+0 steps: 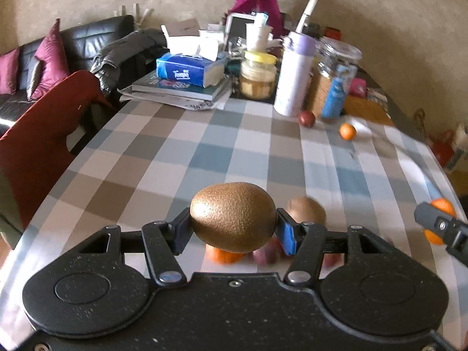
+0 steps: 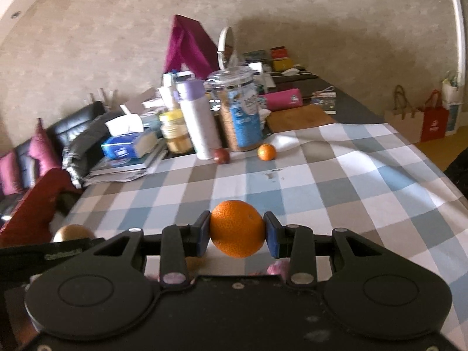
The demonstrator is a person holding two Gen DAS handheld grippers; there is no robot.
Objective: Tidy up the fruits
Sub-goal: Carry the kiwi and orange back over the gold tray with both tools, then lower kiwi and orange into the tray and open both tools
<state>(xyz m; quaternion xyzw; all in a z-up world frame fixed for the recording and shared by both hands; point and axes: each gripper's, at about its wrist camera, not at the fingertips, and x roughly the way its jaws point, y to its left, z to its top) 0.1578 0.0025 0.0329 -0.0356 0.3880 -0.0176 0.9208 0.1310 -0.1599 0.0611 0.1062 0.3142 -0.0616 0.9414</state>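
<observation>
Fruits, left wrist view: a kiwi (image 1: 233,216) sat crosswise between the fingers of the left gripper (image 1: 233,225), pinched at its two ends and carried clear above the checked tablecloth (image 1: 175,152).
Below the kiwi: a second kiwi (image 1: 307,209), an orange fruit (image 1: 223,256) and reddish fruits (image 1: 264,256) lay close together near the front edge, likely the gathering spot.
Far fruits: a dark red fruit (image 1: 307,118) and a small orange (image 1: 347,131) lay apart, just beside the glass jar (image 1: 336,82) and the white bottle (image 1: 294,79).
Right edge: the right gripper (image 1: 438,222) showed with an orange held in it.
Open room: the middle of the cloth was bare; a red chair (image 1: 46,134) stood at the left edge.
Right wrist view: the right gripper (image 2: 237,232) had its fingers closed on a tangerine (image 2: 237,228), held off the table.
Near left: the kiwi (image 2: 71,232) peeked over the left gripper's body.
Far fruits: the dark red fruit (image 2: 220,155) and small orange (image 2: 266,152) lay at the foot of the clutter, so reaching them would call for care around the bottle and jar.
Open room: the cloth ran bare to the right edge.
</observation>
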